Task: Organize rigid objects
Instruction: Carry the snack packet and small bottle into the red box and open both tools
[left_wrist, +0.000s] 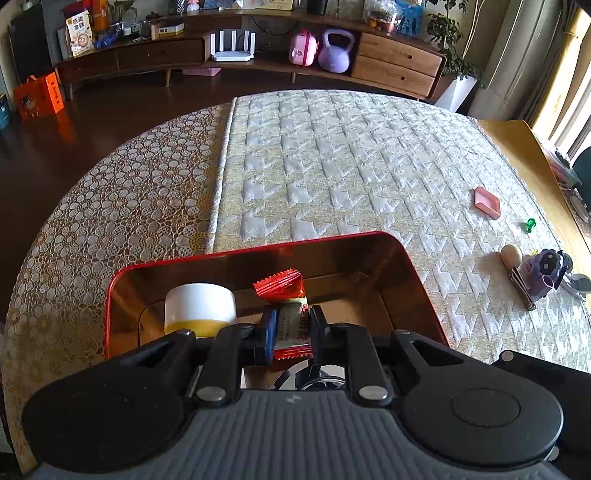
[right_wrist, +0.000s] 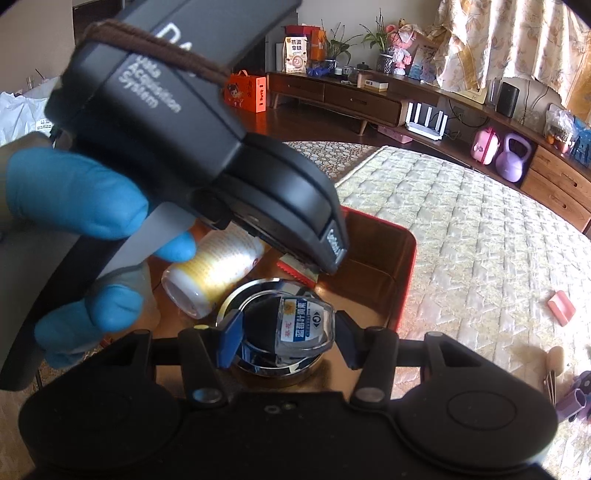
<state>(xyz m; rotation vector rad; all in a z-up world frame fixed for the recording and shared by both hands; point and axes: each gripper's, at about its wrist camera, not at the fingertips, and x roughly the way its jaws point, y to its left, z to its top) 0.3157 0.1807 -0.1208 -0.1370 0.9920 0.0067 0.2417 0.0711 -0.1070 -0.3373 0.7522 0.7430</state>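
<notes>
1. My left gripper (left_wrist: 291, 334) is clamped on a red-ended snack packet (left_wrist: 290, 302) above the red tin (left_wrist: 258, 251).
2. My right gripper (right_wrist: 286, 338) grips a clear-lidded ink bottle (right_wrist: 295, 325) over the same tin.

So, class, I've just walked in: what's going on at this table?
A person in blue gloves is sorting small items into a red tin on a quilted table cover, with a claw in each hand. The left claw is shut on a red-ended snack packet, holding it over the tin beside a white and yellow bottle. The right claw grips a small clear ink bottle above a round chrome piece. A pink eraser, a green pin and other bits lie outside on the cover.
</notes>
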